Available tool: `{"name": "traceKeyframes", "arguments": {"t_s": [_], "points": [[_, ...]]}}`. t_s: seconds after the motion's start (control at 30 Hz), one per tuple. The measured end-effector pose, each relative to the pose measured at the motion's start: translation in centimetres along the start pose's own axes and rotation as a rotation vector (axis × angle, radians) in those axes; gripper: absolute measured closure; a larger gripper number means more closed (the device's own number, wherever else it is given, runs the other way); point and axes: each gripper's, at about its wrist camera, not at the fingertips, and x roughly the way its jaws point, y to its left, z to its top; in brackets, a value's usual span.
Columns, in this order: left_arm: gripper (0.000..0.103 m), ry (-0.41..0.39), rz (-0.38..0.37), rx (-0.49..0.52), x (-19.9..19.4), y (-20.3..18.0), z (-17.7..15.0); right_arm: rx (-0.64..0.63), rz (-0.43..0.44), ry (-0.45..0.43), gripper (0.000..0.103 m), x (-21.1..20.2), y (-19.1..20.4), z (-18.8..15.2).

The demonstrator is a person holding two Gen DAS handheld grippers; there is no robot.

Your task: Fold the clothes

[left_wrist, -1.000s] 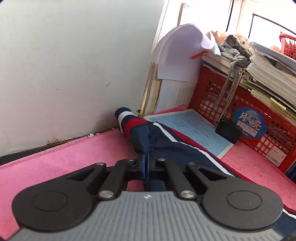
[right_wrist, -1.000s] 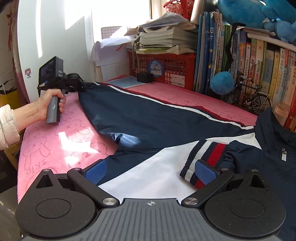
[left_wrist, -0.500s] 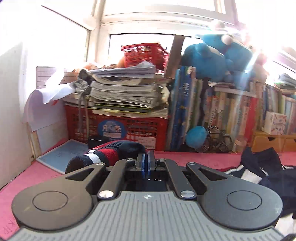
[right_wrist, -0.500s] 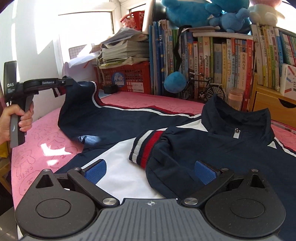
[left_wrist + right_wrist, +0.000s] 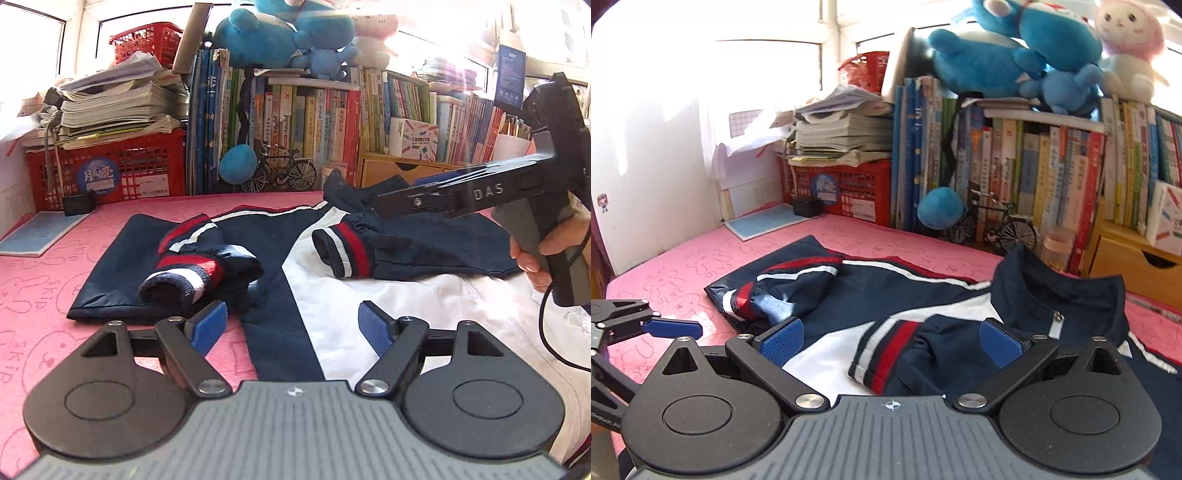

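Jacket: where it lies spread on the pink bunny-print mat [image 5: 44, 295], the navy, white and red zip-up track jacket [image 5: 314, 295] has both sleeves folded in across its body.
Left sleeve: its striped cuff [image 5: 177, 284] rests crumpled on the navy panel, just ahead of the left gripper [image 5: 291, 325].
Right sleeve: its striped cuff [image 5: 882, 354] lies on the white panel, between the pads of the right gripper [image 5: 890, 338].
Left gripper: blue pads spread wide, gripping nothing, low over the jacket's hem.
Right gripper: pads spread apart, empty, over the jacket's middle; the collar [image 5: 1060, 295] lies beyond it.
Surroundings: red plastic crate [image 5: 107, 173] under stacked papers, row of upright books [image 5: 332, 122], small model bicycle [image 5: 284, 170].
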Motion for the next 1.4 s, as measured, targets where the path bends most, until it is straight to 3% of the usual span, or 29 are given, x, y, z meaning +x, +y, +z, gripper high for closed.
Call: {"name": "traceKeyframes", "arguments": {"t_s": [0.13, 0.27, 0.3, 0.33, 0.37, 0.43, 0.57, 0.77, 0.9, 1.07, 1.1, 1.13, 1.2, 1.33, 1.4], "points": [[0.023, 0.008, 0.118, -0.041, -2.4, 2.7, -1.7, -0.279, 0.079, -0.003, 0.001, 4.8, 8.2, 1.7], [0.023, 0.029, 0.211, -0.11, -3.9, 5.5, -2.8, -0.424, 0.095, 0.053, 0.002, 9.9, 14.0, 1.7], [0.023, 0.029, 0.216, -0.136, -4.1, 6.1, -2.9, -0.384, 0.1, 0.079, 0.013, 10.7, 14.0, 1.9], [0.023, 0.028, 0.22, -0.159, -4.3, 6.6, -3.0, -0.343, 0.105, 0.106, 0.047, 11.6, 14.0, 2.1], [0.023, 0.022, 0.219, -0.175, -4.5, 6.9, -3.0, -0.28, 0.113, 0.126, 0.055, 12.2, 13.6, 2.4], [0.023, 0.008, 0.216, -0.205, -4.7, 7.5, -3.0, -0.045, 0.137, 0.127, 0.056, 11.9, 10.7, 3.3], [0.022, -0.024, 0.177, -0.191, -3.8, 6.8, -2.3, 0.254, 0.115, 0.021, 0.057, 7.5, 3.7, 4.8], [0.016, -0.079, 0.118, -0.03, 0.6, 2.1, 0.6, 0.438, -0.018, -0.144, 0.059, -1.0, -6.3, 4.7], [0.015, -0.035, 0.106, 0.048, 5.1, -0.9, 2.1, 0.533, -0.13, -0.186, 0.067, -5.2, -12.3, 2.5], [0.015, 0.065, 0.205, 0.112, 8.8, -2.4, 2.2, 0.593, -0.194, -0.117, 0.067, -6.5, -16.5, -2.2], [0.015, 0.07, 0.206, 0.103, 8.6, -2.3, 2.1, 0.59, -0.196, -0.091, 0.058, -6.3, -16.8, -3.3], [0.015, 0.074, 0.205, 0.094, 8.5, -2.1, 2.0, 0.581, -0.196, -0.064, 0.036, -6.1, -16.9, -4.3], [0.014, 0.076, 0.195, 0.083, 7.8, -1.9, 1.8, 0.535, -0.197, -0.017, 0.006, -4.9, -15.8, -5.6], [0.013, 0.098, 0.269, 0.102, 8.0, -1.6, 1.7, 0.586, -0.201, 0.059, 0.0, -1.2, -15.5, -7.3], [0.013, 0.109, 0.299, 0.07, 8.3, -1.1, 1.9, 0.643, -0.176, 0.093, 0.002, 0.9, -15.9, -8.1]]}}
